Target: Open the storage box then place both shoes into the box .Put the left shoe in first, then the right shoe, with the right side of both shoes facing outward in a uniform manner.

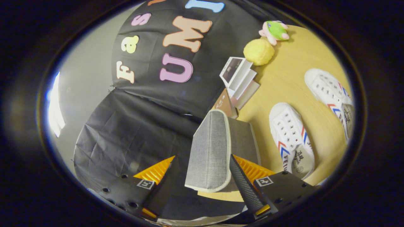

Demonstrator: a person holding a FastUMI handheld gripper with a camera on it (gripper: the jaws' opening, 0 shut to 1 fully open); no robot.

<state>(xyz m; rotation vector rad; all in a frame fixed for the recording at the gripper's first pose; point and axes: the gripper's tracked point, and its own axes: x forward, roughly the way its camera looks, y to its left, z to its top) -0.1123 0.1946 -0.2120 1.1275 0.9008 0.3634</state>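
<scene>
Gripper view | jaws apart | storage box lid (pixel 210 151) between them, raised

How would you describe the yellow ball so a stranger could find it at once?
Start at the wooden table beyond the open hand-held gripper and the grey box lid between its fingers. Past the two white shoes, by the small books, sits the yellow ball. Unlike the green and pink plush toy beside it, it is plain, round and fuzzy.

Grey box lid (pixel 210 151), white shoes (pixel 290 135) striped red-blue
</scene>
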